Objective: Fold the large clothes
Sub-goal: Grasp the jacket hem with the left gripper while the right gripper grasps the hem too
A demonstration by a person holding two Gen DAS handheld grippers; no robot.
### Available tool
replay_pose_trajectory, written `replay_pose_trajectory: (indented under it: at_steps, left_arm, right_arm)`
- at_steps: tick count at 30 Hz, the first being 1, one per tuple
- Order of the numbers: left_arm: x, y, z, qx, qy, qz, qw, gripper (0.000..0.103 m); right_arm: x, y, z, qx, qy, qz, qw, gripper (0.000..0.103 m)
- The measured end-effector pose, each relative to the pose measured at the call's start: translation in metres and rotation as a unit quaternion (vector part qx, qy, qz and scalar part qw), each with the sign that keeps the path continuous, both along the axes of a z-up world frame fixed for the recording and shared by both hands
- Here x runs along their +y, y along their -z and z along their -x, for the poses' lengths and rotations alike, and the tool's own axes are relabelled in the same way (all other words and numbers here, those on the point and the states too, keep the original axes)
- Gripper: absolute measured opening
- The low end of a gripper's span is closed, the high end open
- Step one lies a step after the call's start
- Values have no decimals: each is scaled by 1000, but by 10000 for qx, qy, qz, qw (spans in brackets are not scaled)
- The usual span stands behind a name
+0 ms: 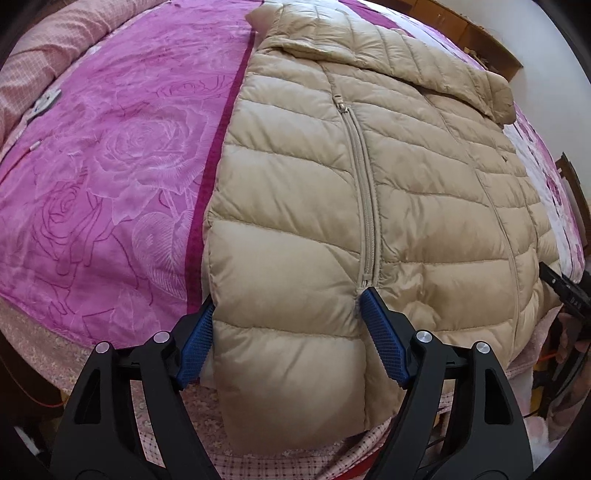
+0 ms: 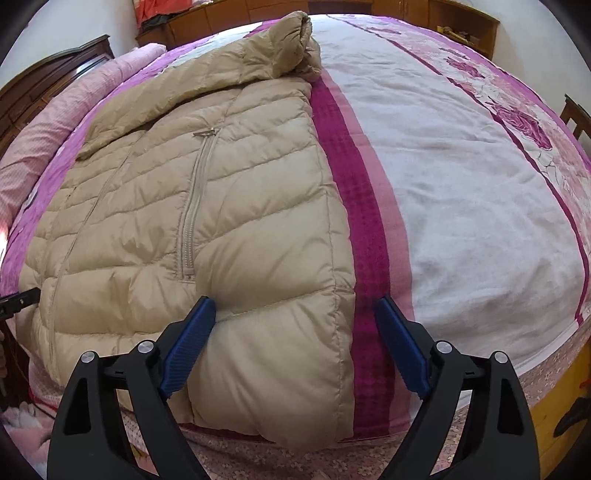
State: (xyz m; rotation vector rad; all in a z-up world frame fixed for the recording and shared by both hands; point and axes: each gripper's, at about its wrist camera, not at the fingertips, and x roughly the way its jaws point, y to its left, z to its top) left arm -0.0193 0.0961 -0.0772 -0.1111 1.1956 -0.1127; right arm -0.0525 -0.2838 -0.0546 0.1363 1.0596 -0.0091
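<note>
A beige quilted down jacket [image 1: 388,192] lies flat on the bed, hem toward me, collar at the far end. It also shows in the right wrist view [image 2: 229,206]. My left gripper [image 1: 286,299] is open, its blue pads straddling the jacket's left hem corner; the right pad [image 1: 380,332] rests by a pocket zipper's [image 1: 365,199] lower end. My right gripper [image 2: 295,306] is open around the jacket's right hem corner, the left pad [image 2: 188,343] pressing on the fabric, the right pad over the bedspread. The other gripper's black tip [image 1: 561,288] shows at the jacket's right edge.
The bed has a pink rose-print bedspread [image 1: 103,177] with a magenta stripe [image 2: 365,229] and a white panel [image 2: 461,184]. A pink bolster [image 2: 48,136] lies at the far side. Wooden furniture [image 2: 461,18] stands behind the bed. The bed's front edge is just below the grippers.
</note>
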Motion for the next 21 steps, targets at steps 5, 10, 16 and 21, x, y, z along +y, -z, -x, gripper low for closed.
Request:
replay_pose_trajectory:
  at_steps: [5, 10, 16, 21]
  left_arm:
    - [-1, -3, 0, -39, -15, 100, 9999, 76]
    - [-16, -16, 4, -186, 309, 244, 9991, 76]
    - [-24, -13, -1, -164, 546, 118, 9983, 76]
    - [-20, 0, -2, -79, 476, 97, 9988, 76]
  right_arm:
    - [-5, 3, 2, -27, 70, -180, 9998, 87]
    - [4, -4, 4, -63, 60, -84, 9999, 87]
    - [10, -3, 5, -95, -4, -159, 9998, 86]
    - [9, -4, 5, -91, -80, -175, 9998, 83]
